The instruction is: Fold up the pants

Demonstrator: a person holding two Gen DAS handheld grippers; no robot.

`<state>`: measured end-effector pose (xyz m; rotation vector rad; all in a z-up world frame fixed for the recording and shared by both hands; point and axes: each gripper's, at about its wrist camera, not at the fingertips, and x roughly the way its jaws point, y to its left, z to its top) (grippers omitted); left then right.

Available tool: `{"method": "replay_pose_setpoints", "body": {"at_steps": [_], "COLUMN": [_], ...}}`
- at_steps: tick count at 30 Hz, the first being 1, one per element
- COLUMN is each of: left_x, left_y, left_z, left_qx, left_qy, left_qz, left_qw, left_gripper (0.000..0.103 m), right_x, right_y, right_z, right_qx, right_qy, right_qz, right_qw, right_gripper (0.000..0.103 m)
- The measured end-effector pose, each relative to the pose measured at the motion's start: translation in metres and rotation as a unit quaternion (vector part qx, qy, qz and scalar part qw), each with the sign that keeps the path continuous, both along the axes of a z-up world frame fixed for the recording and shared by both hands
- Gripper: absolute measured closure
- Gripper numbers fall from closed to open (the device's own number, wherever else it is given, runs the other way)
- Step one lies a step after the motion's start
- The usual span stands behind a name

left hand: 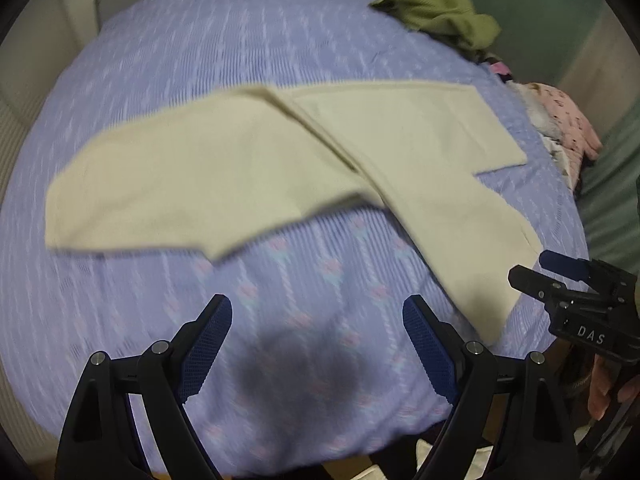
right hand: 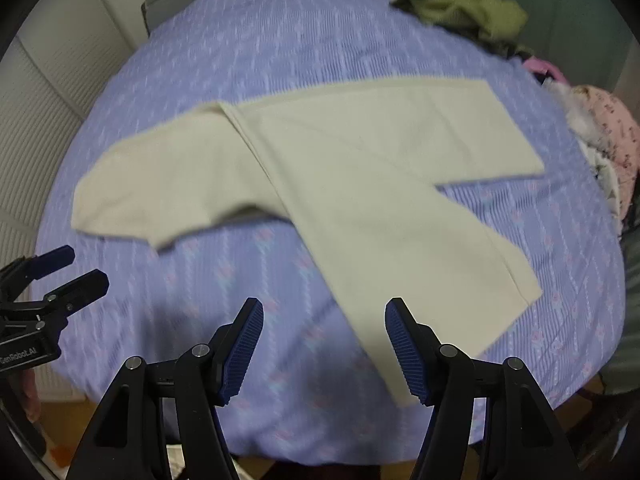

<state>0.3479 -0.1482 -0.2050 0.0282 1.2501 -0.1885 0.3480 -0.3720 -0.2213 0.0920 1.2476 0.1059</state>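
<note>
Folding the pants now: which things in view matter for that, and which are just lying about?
For the job: cream pants, left gripper, right gripper, both open and empty.

Lying about: green garment, pink garment, both at the bedspread's far right edge.

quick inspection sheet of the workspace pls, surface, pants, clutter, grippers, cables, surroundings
surface: lilac patterned bedspread, the near part bare
job's things: cream pants lie flat, one leg laid across the rest, hem near the near edge
clutter: green garment and pink garment heaped at the far right edge
grippers: left gripper open over bare cover, empty; right gripper open, empty, over the leg's edge
cables: nothing seen
surroundings: pale ribbed wall on the left, green curtain on the right
</note>
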Motion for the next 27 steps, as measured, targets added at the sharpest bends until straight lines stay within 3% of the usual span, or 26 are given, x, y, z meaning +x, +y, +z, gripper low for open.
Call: {"method": "replay_pose_setpoints", "body": {"at_steps": [6, 10, 15, 19, 27], "left_x": [-0.027, -0.036, -0.04, -0.042, -0.041], "left_y": [-0.037, -0.047, -0.053, -0.058, -0.064], "left_z": [-0.025, -0.039, -0.059, -0.074, -0.096], "left_qx": [0.02, 0.041, 0.036, 0.041, 0.061], "left_qy": [0.037, 0.053, 0.073, 0.085, 0.121], "left_qz": [0.035, 0.041, 0.037, 0.025, 0.042], "left_qw": [0.9985, 0.9969, 0.996, 0.9952, 0.9899], "left_gripper": [0.015, 0.015, 0.015, 0.015, 0.015], "right_x": [-0.014, -0.019, -0.028, -0.03, -0.026], "right_y": [-0.035, -0.037, -0.025, -0.014, -0.008], "right_z": [-0.036, -0.056, -0.083, -0.103, -0.154], "right_qx": [-0.007, -0.006, -0.009, -0.034, -0.088], "right_qy": [0.056, 0.087, 0.12, 0.117, 0.167], "right_qz": [0.043, 0.058, 0.068, 0.08, 0.115], "right_qw": [0.997, 0.994, 0.99, 0.989, 0.975], "right_gripper": [0.038, 0.038, 0.038, 0.038, 0.039]}}
